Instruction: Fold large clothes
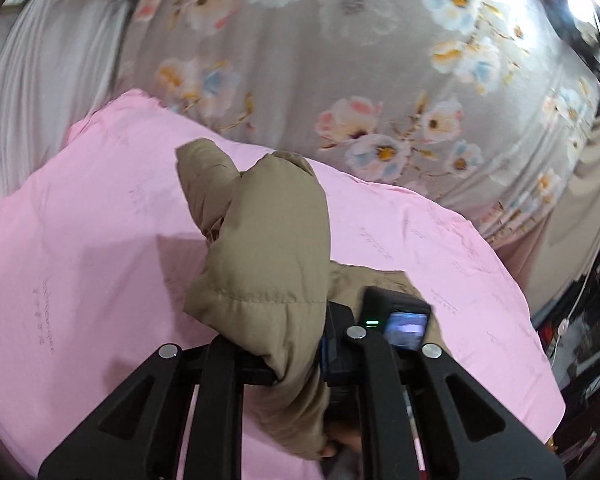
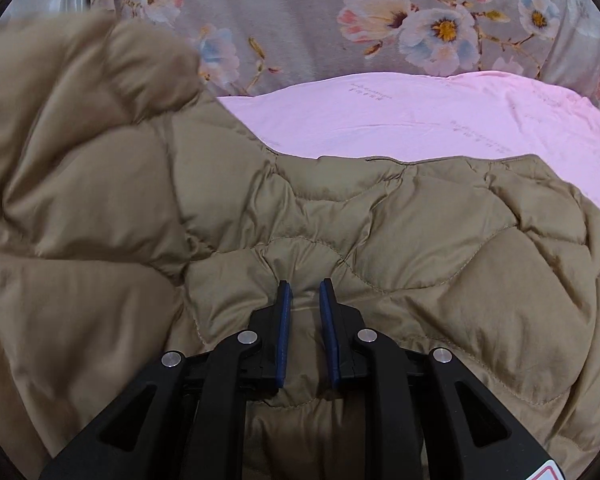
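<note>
A tan quilted puffer jacket [image 2: 340,232] lies spread on a pink sheet [image 2: 420,124]. My right gripper [image 2: 305,286] hovers low over the jacket's middle, jaws a little apart with blue pads [image 2: 284,320], nothing between them. In the left wrist view my left gripper [image 1: 296,364] is shut on a bunched part of the jacket [image 1: 268,248], which stands up over the pink sheet [image 1: 80,260]; its fingertips are hidden by the fabric. The other gripper's camera body [image 1: 396,320] shows just right of it.
A grey floral bedspread [image 1: 340,60] covers the bed beyond the pink sheet. White bedding [image 1: 40,80] lies at the far left. Dark furniture and cables [image 1: 588,320] stand off the bed's right edge.
</note>
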`<action>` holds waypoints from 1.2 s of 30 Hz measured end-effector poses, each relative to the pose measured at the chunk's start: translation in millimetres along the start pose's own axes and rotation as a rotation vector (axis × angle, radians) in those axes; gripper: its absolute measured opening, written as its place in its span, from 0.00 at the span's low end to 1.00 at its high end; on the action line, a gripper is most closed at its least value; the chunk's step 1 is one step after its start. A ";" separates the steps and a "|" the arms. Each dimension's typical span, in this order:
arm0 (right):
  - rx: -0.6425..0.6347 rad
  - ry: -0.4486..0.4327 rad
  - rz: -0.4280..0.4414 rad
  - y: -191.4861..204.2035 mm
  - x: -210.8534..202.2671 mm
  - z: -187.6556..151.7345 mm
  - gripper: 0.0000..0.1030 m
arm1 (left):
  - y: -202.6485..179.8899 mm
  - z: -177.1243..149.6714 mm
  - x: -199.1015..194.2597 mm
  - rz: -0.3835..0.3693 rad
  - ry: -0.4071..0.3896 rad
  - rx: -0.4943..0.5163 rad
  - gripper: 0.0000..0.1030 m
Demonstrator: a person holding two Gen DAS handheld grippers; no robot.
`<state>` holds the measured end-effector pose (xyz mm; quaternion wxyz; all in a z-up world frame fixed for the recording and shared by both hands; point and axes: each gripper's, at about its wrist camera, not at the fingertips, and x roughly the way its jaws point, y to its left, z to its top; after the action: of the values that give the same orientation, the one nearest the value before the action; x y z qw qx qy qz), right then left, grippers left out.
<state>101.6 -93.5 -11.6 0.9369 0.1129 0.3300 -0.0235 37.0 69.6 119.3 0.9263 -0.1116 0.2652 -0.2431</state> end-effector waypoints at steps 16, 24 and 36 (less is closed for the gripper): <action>0.131 0.274 0.217 -66.2 -81.5 -81.5 0.07 | -61.0 23.6 0.5 0.002 0.026 0.162 0.12; 0.263 0.239 0.326 -107.1 -106.7 -84.1 0.03 | -169.1 -8.3 16.5 -0.142 0.096 0.369 0.12; 0.288 0.105 -0.068 -217.1 -214.1 -101.2 0.07 | -218.2 -103.1 113.5 -0.195 0.399 0.380 0.12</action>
<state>-153.4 -288.4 2.8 0.8911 0.2360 0.3754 -0.0964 -20.4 -183.3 56.9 0.8323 0.0889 0.3800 -0.3936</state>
